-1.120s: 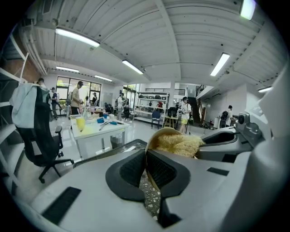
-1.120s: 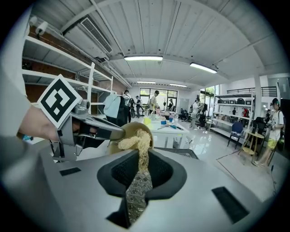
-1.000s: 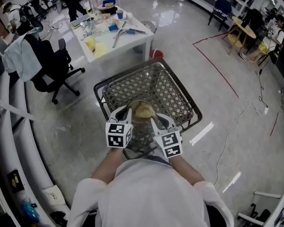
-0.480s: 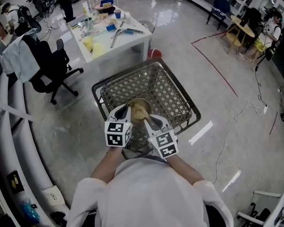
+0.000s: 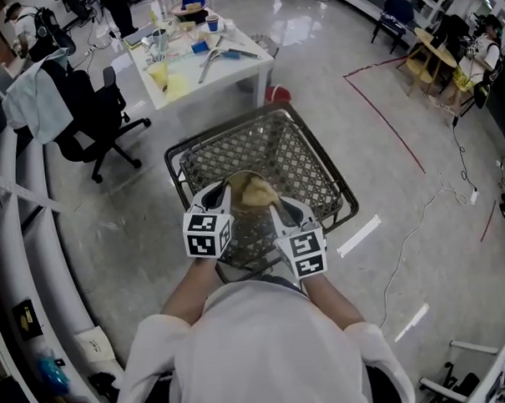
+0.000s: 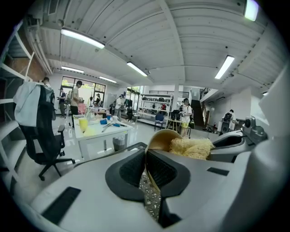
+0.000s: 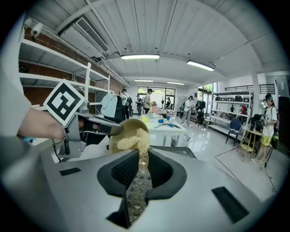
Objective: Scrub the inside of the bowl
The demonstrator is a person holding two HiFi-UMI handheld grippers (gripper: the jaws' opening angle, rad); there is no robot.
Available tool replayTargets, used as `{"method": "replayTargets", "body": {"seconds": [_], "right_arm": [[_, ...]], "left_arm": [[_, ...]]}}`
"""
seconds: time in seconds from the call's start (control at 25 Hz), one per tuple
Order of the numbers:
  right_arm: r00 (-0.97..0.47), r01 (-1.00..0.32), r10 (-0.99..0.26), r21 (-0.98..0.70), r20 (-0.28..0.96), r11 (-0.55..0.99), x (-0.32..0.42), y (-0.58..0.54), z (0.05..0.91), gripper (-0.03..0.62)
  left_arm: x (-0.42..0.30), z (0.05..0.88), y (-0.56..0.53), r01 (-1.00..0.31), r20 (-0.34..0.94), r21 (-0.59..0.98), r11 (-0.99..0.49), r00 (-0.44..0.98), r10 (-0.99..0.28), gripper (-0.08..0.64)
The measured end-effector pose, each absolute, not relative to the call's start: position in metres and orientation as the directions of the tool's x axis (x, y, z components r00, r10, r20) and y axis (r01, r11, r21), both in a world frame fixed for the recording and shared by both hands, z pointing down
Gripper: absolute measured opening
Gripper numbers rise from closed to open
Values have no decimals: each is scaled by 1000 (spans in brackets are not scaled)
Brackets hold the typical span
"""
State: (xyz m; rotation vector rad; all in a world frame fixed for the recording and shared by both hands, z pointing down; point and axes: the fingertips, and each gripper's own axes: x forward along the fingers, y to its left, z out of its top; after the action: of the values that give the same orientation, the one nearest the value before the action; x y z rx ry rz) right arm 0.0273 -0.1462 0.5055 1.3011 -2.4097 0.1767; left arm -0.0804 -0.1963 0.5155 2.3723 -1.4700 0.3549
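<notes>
A tan bowl (image 5: 237,183) hangs tilted above the wire basket, its opening turned to the right. My left gripper (image 5: 223,194) is shut on its rim; in the left gripper view the bowl's thin edge (image 6: 159,137) runs down between the closed jaws (image 6: 147,158). A pale yellow fibrous scrubber (image 5: 259,190) lies inside the bowl, and my right gripper (image 5: 274,205) is shut on it. In the right gripper view the scrubber (image 7: 132,141) sticks up from the closed jaws (image 7: 141,156) against the bowl (image 7: 118,130).
Under both grippers stands a dark wire basket (image 5: 349,202) on the glossy floor. A white table (image 5: 230,76) with clutter is beyond it, an office chair (image 5: 90,120) at the left, curved white shelving (image 5: 24,240) along the left edge, and red floor tape (image 5: 387,120) at the right.
The right gripper with the scrubber swung a little left inside the bowl and then back to the right. The left gripper and the bowl have stayed put.
</notes>
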Motion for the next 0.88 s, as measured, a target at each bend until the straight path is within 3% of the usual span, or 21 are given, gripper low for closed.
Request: {"method": "replayTargets", "body": {"seconds": [0.4, 0.88], "right_arm": [[-553, -774, -708, 43, 439, 632, -2, -130, 523, 69], [-501, -825, -765, 44, 405, 564, 21, -142, 511, 69]], "left_arm": [[-72, 515, -193, -892, 378, 153, -426, 451, -808, 43], [-79, 522, -186, -892, 383, 184, -413, 452, -806, 43]]}}
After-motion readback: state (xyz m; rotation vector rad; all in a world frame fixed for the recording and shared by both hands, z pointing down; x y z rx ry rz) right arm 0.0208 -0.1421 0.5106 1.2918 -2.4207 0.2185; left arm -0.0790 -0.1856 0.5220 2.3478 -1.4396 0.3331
